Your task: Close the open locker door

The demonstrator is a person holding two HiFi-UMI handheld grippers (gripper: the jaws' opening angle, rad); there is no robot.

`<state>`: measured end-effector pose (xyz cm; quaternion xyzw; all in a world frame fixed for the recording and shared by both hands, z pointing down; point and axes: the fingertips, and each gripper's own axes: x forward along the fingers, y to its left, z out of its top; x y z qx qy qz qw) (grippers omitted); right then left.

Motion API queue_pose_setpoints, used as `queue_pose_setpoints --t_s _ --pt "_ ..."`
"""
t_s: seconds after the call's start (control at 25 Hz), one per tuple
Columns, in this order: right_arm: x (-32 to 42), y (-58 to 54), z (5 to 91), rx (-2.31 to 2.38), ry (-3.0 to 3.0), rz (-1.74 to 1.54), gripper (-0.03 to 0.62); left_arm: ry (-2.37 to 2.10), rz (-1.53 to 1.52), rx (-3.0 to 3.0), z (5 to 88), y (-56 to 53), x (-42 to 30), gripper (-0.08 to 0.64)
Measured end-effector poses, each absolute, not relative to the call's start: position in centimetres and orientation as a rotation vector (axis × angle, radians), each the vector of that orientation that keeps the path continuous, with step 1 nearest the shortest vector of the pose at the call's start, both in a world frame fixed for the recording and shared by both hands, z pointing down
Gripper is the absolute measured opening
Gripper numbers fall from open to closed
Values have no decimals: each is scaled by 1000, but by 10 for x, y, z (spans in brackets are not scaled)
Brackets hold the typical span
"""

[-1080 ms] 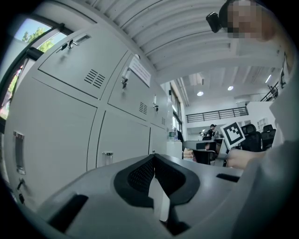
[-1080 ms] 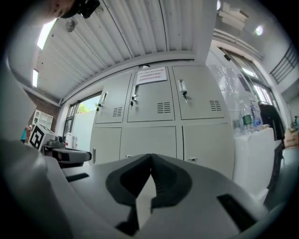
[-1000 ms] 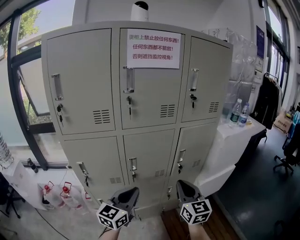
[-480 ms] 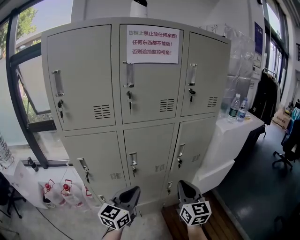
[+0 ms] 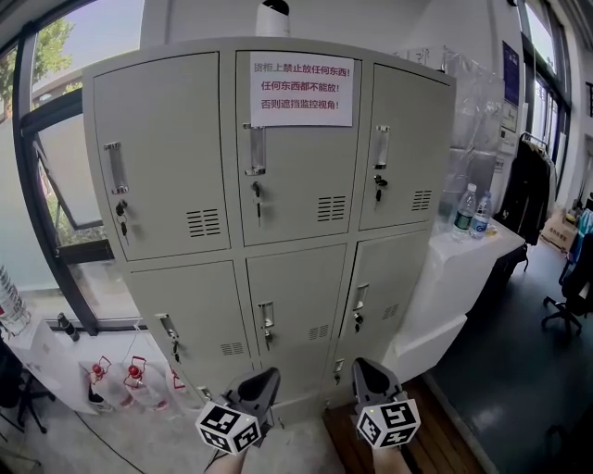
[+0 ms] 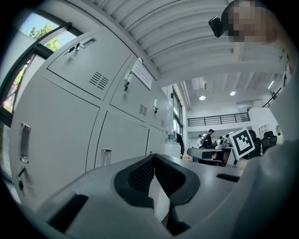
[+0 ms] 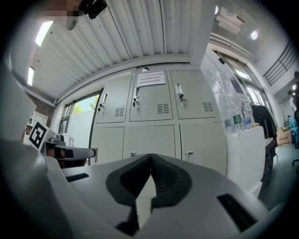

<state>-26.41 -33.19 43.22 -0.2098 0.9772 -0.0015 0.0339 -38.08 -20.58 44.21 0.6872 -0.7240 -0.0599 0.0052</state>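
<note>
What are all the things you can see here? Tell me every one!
locker cabinet: one, pale grey, centre, visible doors look shut
paper sign: one, white with red print, top middle door
round device: one, white, on top of the cabinet
table: one, white, right of the cabinet
water bottles: two, clear, on the table
red-topped containers: at least two, floor at lower left
hanging clothes: dark, far right
office chair: one, black, right edge
window: one, dark frame, left
left gripper: grey and black, bottom, jaws shut, empty
right gripper: grey and black, bottom, jaws shut, empty
</note>
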Motion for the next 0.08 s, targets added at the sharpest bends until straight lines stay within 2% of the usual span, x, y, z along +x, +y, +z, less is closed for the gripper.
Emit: queue_pose_setpoints --t_s 0.08 --pt "-268 -332 429 -640 2995 -3 12 -2276 -181 2158 439 -206 -385 8"
